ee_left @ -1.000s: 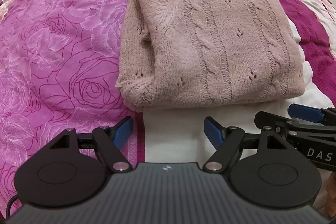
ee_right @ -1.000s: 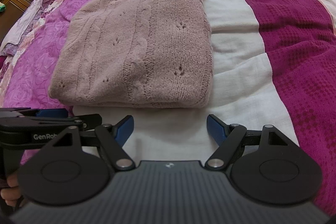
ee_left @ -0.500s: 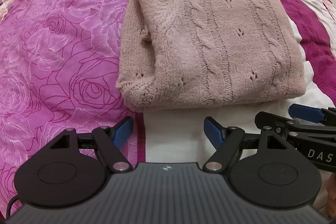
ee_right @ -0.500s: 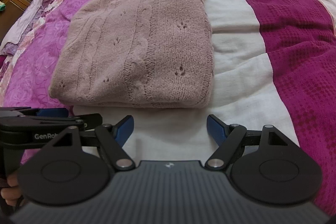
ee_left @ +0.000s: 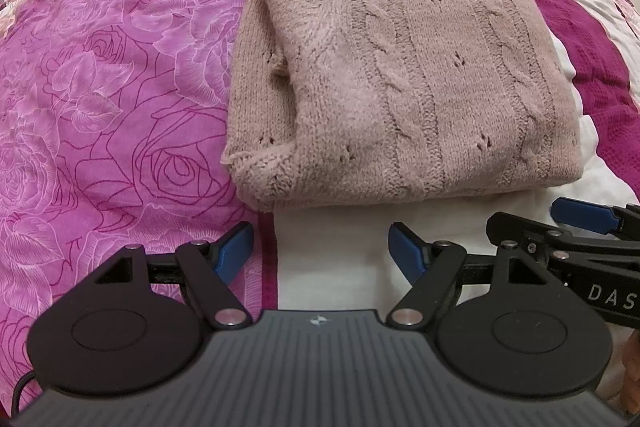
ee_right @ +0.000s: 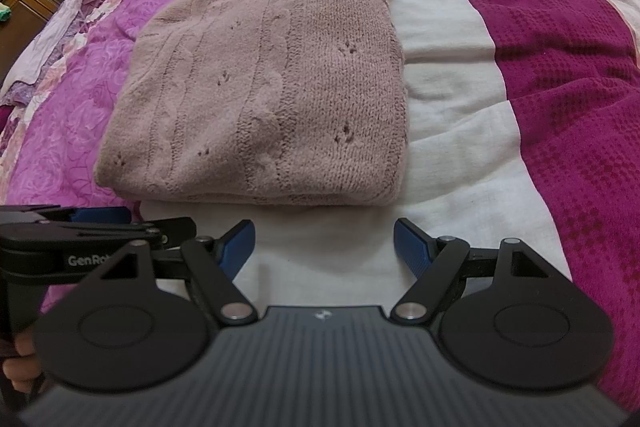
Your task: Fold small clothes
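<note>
while both grippers (ee_left: pixel 321 250) (ee_right: pixel 324 245) gape empty, folded sweater (ee_left: pixel 404 67) lies lengthwise away, on bedspread (ee_left: pixel 100 75)

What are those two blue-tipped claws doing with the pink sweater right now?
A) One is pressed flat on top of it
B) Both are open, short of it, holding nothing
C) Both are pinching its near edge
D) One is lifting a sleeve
B: the left gripper and right gripper both show spread jaws over bare bedspread, with the folded sweater lying untouched beyond them.
</note>
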Available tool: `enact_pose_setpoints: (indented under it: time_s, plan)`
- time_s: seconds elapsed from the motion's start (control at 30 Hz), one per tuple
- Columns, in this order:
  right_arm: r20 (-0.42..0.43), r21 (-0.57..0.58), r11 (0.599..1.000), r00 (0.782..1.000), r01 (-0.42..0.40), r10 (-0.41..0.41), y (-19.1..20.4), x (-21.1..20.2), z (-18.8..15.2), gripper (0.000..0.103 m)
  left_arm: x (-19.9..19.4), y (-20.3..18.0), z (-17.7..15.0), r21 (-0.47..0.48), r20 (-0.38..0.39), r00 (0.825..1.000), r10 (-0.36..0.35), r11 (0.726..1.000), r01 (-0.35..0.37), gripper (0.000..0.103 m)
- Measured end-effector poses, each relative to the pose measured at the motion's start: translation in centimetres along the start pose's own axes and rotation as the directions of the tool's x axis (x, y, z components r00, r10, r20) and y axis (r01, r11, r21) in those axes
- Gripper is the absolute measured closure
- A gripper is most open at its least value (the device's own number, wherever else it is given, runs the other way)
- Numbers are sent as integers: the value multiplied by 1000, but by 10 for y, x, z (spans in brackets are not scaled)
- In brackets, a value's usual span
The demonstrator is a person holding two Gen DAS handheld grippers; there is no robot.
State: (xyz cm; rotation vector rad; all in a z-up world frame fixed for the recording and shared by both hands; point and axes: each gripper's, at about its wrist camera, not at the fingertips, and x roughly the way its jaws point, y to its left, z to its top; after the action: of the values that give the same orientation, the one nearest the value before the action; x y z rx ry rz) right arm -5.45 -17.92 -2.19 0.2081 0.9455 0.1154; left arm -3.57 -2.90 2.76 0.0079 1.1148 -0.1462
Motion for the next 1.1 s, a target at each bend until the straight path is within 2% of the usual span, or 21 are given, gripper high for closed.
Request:
enact_pose_setpoints:
  time_s: [1.1]
  plan:
    - [-1,0,1000,1000,-1,1,0,0,0,25,-1,0,0,2,-8,1000,-7,1000,7,23]
